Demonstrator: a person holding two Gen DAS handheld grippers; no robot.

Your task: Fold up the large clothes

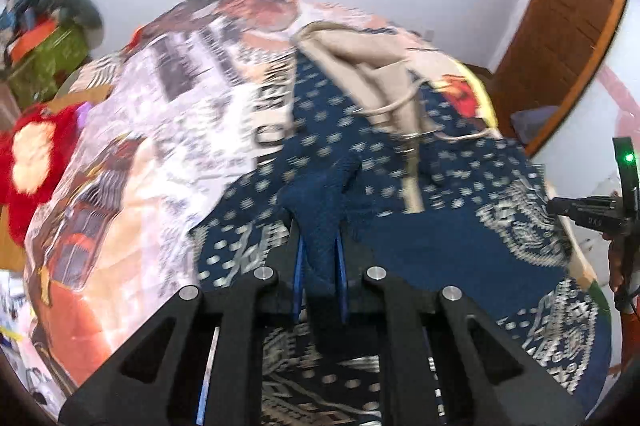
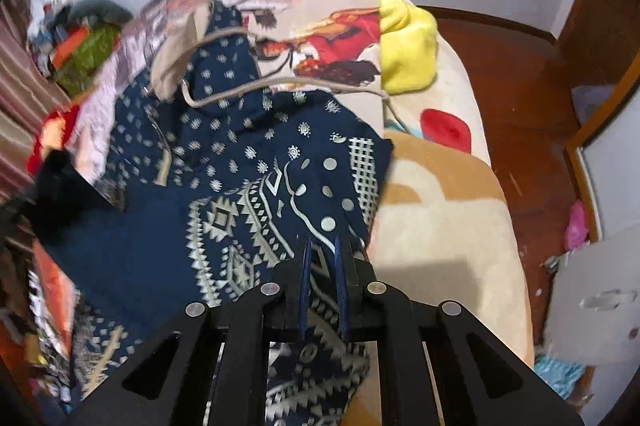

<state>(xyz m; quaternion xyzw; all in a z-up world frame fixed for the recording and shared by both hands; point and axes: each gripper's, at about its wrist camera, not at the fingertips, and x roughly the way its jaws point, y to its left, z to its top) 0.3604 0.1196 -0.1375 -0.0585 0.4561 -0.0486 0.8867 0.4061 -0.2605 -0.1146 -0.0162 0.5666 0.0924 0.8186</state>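
While the navy patterned hoodie [image 2: 240, 162] sprawls across a printed blanket [image 1: 132, 130], left gripper [image 1: 319, 238] and right gripper [image 2: 322, 246] each pinch its fabric.

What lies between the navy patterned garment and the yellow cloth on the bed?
In the right wrist view, the picture-printed blanket lies between the navy garment and the yellow cloth.

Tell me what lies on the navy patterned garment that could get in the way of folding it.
Both grippers, left and right, are shut on the navy patterned garment. A beige drawstring garment lies on its far end, its cord trailing across the navy fabric. It would likely get caught in a fold.
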